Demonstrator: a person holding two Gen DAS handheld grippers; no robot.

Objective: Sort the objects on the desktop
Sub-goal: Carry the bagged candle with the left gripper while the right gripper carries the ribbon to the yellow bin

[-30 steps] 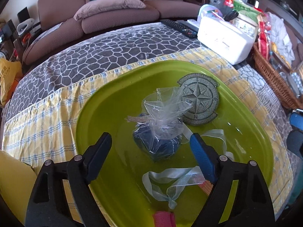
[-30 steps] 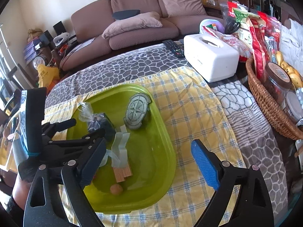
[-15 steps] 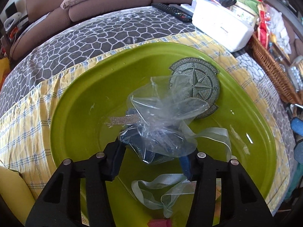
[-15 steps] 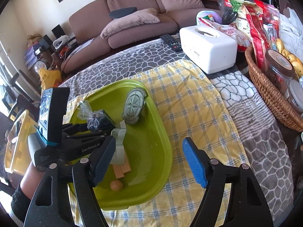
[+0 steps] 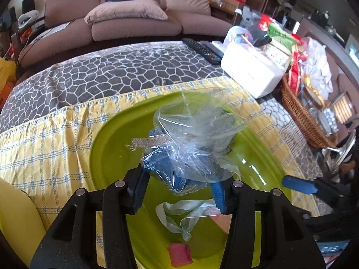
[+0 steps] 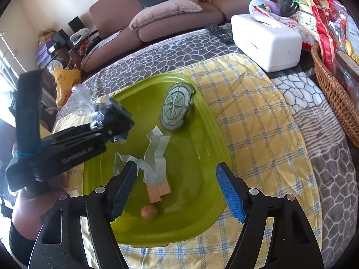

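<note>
Jaws of the left gripper [image 5: 179, 183] pinch a dark blue object in crinkled clear cellophane [image 5: 190, 148], held above the lime-green oval plastic tray [image 6: 202, 121]. Right gripper [image 6: 177, 192] jaws stand wide apart with nothing between them, over the tray's near end, where a pale ribbon [image 6: 154, 154], wooden block [image 6: 159, 190] and small brown ball [image 6: 149, 212] lie. A grey-green compass medallion [image 6: 177, 109] rests at the far end.

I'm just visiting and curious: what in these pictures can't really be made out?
- Wrapped blue thing: left wrist view, crinkled cellophane blurs it.
- Compass plaque: right wrist view, rim lettering too small; left wrist view, wrap hides it.
- Wooden block: right wrist view, ribbon covers one end.
- Wicker basket: right wrist view, cut off by the edge.
</note>
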